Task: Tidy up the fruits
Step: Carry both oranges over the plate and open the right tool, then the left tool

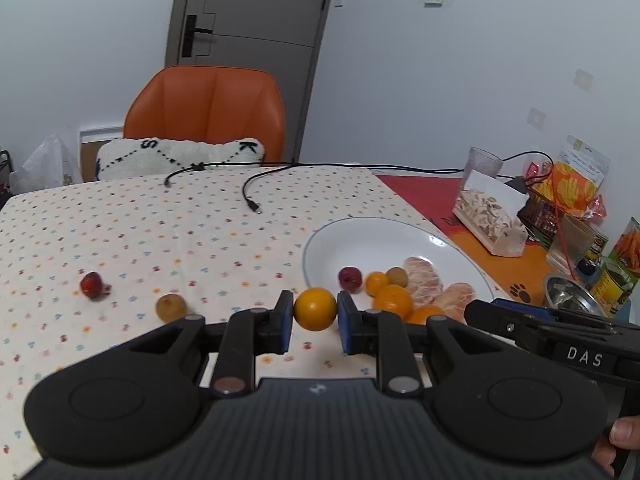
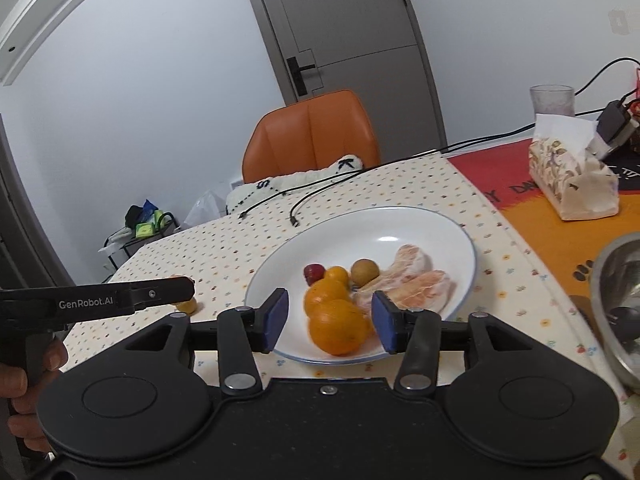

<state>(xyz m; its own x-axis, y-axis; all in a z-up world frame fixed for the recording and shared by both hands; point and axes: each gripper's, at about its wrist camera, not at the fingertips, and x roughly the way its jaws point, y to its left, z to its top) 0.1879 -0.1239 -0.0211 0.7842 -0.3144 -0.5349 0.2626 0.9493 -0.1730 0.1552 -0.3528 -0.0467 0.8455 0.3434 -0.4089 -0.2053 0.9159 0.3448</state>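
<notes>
My left gripper [image 1: 315, 322] is shut on a small orange [image 1: 315, 309], held just above the dotted tablecloth, left of the white plate [image 1: 360, 240]. On the plate lie a red fruit [image 1: 350, 278], oranges [image 1: 393, 300], a brown longan [image 1: 397, 276] and pomelo segments [image 1: 424, 280]. Loose on the cloth are another red fruit [image 1: 93, 285] and a brown fruit [image 1: 171, 307]. My right gripper [image 2: 330, 322] stands open over the plate's [image 2: 360, 236] near rim, its pads either side of an orange [image 2: 340, 330] resting there.
Behind the plate run black cables [image 1: 250, 196]. To the right stand a tissue box [image 2: 572, 184], a glass [image 2: 552, 100], a steel bowl [image 2: 620, 300] and snack bags [image 1: 576, 184]. An orange chair [image 1: 208, 108] with a cushion is at the far edge.
</notes>
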